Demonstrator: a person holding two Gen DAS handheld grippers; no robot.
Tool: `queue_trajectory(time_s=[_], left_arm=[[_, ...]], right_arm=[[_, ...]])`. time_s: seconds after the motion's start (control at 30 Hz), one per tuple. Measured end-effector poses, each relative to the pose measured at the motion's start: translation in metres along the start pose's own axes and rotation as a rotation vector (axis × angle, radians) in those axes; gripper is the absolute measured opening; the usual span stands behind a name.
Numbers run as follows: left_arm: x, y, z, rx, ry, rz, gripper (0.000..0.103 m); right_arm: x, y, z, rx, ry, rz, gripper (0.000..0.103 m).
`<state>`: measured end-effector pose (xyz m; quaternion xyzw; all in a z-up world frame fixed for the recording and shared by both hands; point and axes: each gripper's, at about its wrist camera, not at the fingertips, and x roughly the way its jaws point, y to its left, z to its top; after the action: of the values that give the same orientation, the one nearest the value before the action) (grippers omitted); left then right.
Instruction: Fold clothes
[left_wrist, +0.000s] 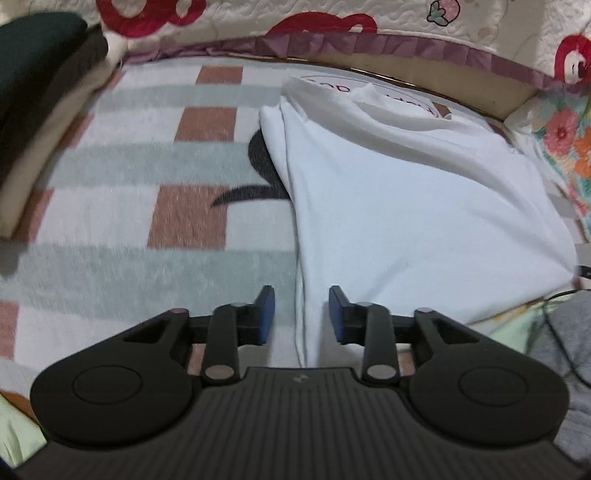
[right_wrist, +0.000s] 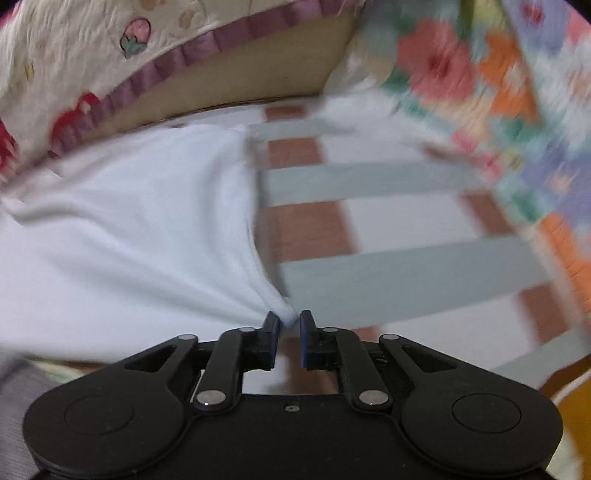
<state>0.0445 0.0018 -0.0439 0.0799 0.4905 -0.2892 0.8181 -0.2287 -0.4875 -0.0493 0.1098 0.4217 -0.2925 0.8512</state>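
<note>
Left gripper (left_wrist: 301, 312): jaws partly apart, blue pads clear of the cloth, nothing pinched. The folded left edge of the white T-shirt (left_wrist: 406, 192) runs straight up through the gap between the jaws; most of the shirt spreads ahead and to the right of the right jaw. A printed oval with lettering shows at the shirt's far end. Left of the left jaw and ahead of it: checked blanket (left_wrist: 122, 206) in white, pale green and brown squares, with a dark curved mark on it just beside the shirt's edge. Far ahead-left of the jaws: stack of folded clothes (left_wrist: 40, 110), dark on top, cream at the bottom. Beyond everything, a strawberry-print quilt (left_wrist: 332, 18) with a purple frill.

Right gripper (right_wrist: 289, 326): jaws narrow, almost together, with a bunched corner of the white T-shirt (right_wrist: 122, 229) at the fingertips. View is motion-blurred, so whether the pads actually press the cloth I cannot tell. Shirt body fans out ahead and to the left of the left jaw. Right of the right jaw: checked blanket, then a floral blanket (right_wrist: 480, 92) far ahead-right.
</note>
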Motion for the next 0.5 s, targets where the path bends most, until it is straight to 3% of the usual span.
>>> queue_trajectory(time_s=[0.07,0.13,0.17,0.2,0.27,0.33,0.4,0.43,0.47,0.5], left_arm=[[-0.002,-0.006,0.005,0.021,-0.023,0.042,0.031],[-0.009,-0.016,0.013,0.052,-0.059,0.054,0.032],[-0.01,-0.023,0.019,0.077,-0.072,0.052,0.034],[-0.01,-0.03,0.028,0.108,-0.081,0.045,0.037],[-0.007,-0.045,0.045,0.178,-0.092,0.056,0.055],[0.004,-0.059,0.066,0.266,-0.085,0.124,0.055],[0.015,-0.059,0.091,0.21,-0.068,0.151,0.055],[0.019,-0.055,0.105,0.134,-0.056,0.128,0.054],[0.024,-0.05,0.118,0.058,-0.044,0.105,0.053],[0.025,-0.049,0.128,0.025,-0.059,0.11,0.053]], right_arm=[[-0.004,-0.011,-0.004,0.028,-0.026,-0.066,0.009],[-0.016,-0.025,0.004,0.104,-0.078,-0.025,0.013],[-0.021,-0.024,0.015,0.083,-0.106,0.001,0.015],[-0.025,-0.02,0.03,0.045,-0.132,0.032,0.015],[-0.036,-0.008,0.065,-0.047,-0.183,0.104,0.015],[-0.054,0.013,0.114,-0.175,-0.23,0.194,0.015],[-0.082,0.045,0.166,-0.345,-0.25,0.282,0.016],[-0.093,0.062,0.187,-0.439,-0.232,0.328,0.019],[-0.101,0.081,0.203,-0.537,-0.196,0.375,0.033],[-0.108,0.099,0.219,-0.635,-0.159,0.421,0.056]])
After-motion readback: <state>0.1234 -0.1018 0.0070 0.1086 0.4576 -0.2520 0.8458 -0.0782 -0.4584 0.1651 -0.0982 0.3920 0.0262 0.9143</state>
